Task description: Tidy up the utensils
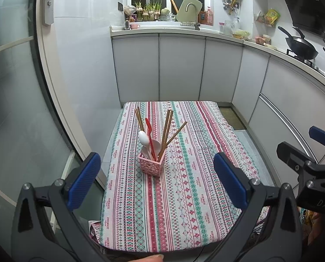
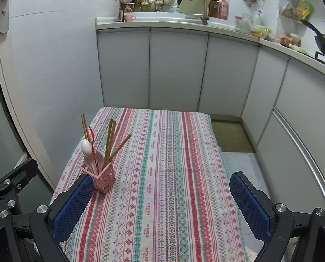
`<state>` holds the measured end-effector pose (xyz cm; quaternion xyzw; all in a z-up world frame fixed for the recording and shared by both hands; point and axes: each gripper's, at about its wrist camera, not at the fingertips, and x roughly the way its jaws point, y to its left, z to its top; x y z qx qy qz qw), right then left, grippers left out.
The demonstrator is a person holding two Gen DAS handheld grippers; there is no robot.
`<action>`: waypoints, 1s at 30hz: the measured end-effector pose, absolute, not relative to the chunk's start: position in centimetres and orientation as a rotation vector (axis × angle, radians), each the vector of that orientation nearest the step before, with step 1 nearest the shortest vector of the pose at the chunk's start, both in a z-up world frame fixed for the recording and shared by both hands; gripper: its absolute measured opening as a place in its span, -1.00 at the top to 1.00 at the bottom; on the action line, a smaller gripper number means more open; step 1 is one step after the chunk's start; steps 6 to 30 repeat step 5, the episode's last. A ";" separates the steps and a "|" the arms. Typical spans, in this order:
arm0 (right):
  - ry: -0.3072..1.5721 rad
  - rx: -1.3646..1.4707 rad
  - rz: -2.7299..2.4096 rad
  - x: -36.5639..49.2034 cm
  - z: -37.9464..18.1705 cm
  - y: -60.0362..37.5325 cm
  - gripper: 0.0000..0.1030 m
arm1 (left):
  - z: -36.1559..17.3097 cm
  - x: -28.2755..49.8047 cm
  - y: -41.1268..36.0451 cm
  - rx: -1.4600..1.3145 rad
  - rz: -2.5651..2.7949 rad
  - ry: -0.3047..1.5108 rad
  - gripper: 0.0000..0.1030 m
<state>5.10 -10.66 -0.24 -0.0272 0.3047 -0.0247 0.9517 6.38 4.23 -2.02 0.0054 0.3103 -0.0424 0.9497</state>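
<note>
While both hand-held grippers gape empty | pink basket [image 1: 151, 165]: chopsticks [image 1: 167, 128], spoons [image 1: 145, 139] upright

Both wrist cameras look forward and down from the near table edge, sharing the patterned tablecloth [image 1: 184, 196] and cabinets [image 2: 177, 69].

A pink lattice-walled holder [image 1: 152, 163] stands upright on the striped cloth of the worktop [image 1: 184, 185], toward its left half; from the right wrist view it sits at about ten o'clock from the worktop's middle. All the utensils stand inside it. Two brown chopsticks [image 1: 139, 119] lean toward eleven o'clock, a second pair [image 1: 167, 128] rises near one o'clock, and one more chopstick [image 1: 175, 135] tilts low toward two o'clock. A white spoon [image 1: 144, 138] stands bowl-up at the left, a second pale spoon [image 1: 155, 145] just behind it, and a slim red utensil [image 1: 149, 134] stands between them.
</note>
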 end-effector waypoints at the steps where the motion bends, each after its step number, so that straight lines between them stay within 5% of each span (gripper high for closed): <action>1: 0.621 -0.055 -0.049 5.1 -0.3 -10.7 -0.98 | -2.0 6.4 4.2 0.011 -0.088 0.632 -0.99; 30: 0.623 -0.054 -0.046 5.3 -0.4 -10.6 -0.98 | -2.1 6.5 4.0 0.014 -0.091 0.635 -0.99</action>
